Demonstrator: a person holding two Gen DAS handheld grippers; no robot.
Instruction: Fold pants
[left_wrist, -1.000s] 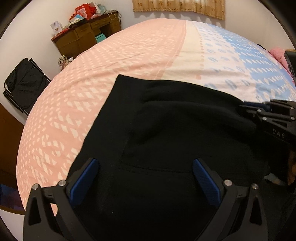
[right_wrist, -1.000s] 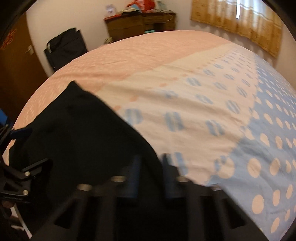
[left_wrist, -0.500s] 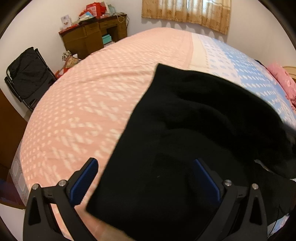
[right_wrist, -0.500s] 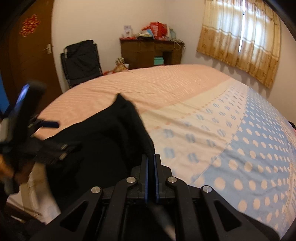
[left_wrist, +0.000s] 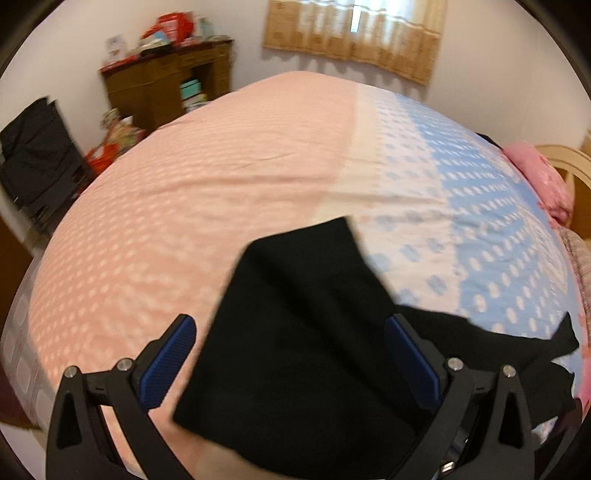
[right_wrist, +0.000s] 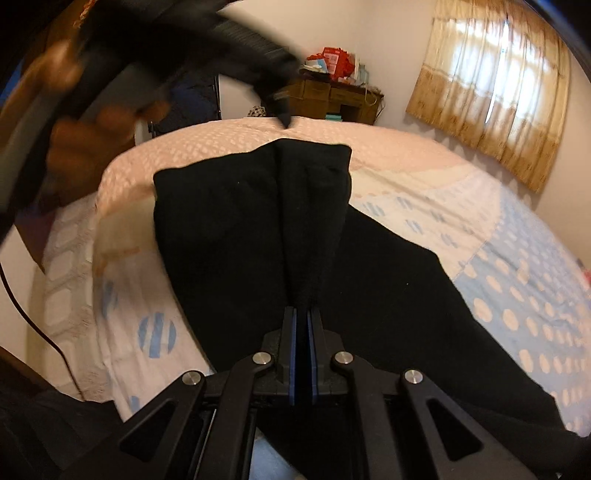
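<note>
The right hand-held gripper (right_wrist: 303, 314), clamped shut on a fold of the black pants (right_wrist: 258, 221), has swung it across the bed (left_wrist: 221, 184), while the left hand-held gripper (left_wrist: 291, 354) hovers wide open, empty; fold underway

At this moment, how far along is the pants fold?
Partway. Done: the black pants lie on the bed, with one part already over another. In hand: the right gripper is shut on a pinched ridge of fabric; the left gripper stands open, holding nothing. Left: lay the gripped part down and finish a compact fold.
</note>
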